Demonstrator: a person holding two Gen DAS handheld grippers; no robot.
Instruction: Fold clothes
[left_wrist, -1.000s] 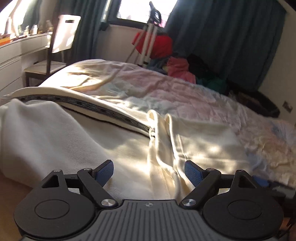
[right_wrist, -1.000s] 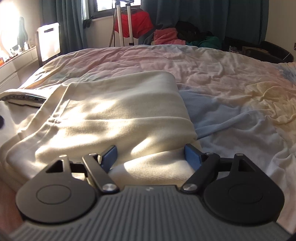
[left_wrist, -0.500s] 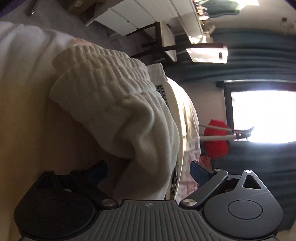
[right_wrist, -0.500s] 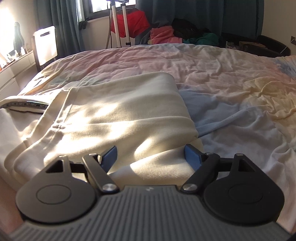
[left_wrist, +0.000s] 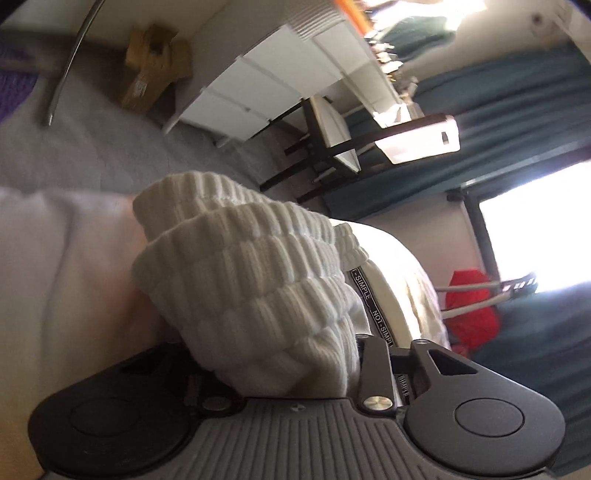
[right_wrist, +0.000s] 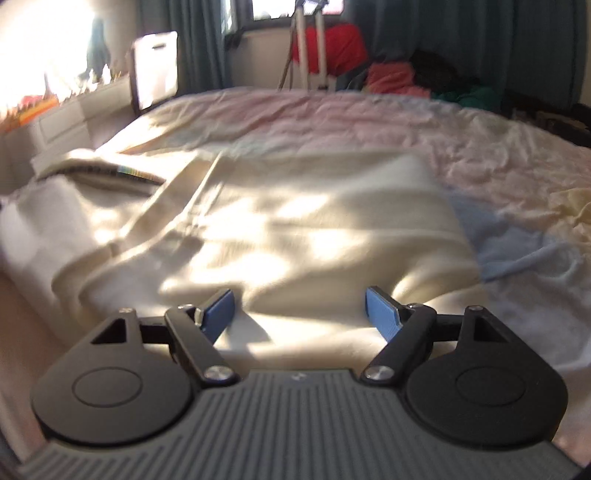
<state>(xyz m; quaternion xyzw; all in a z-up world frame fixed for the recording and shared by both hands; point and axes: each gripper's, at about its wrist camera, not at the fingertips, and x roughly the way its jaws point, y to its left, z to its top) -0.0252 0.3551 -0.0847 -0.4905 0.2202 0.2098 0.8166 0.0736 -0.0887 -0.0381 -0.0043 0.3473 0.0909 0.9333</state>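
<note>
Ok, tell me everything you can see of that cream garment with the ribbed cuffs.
The cream garment lies across the near part of the bed, soft knit, sunlit and creased. A black band with white lettering runs along it, reading partly "NOT SIMPLE". At one end, thick white ribbed cuffs are stacked and bunched. The left gripper has just closed and is shut on this ribbed end. The right gripper hangs open over the near edge of the garment, not pinching it.

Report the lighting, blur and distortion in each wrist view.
Left wrist: picture rolled sideways, blown-out window, ribbed white cuff sharp but shaded, fisheye bending at edges. Right wrist: motion-blurred throughout, dappled sun on cream garment, glare washing out upper left.
</note>
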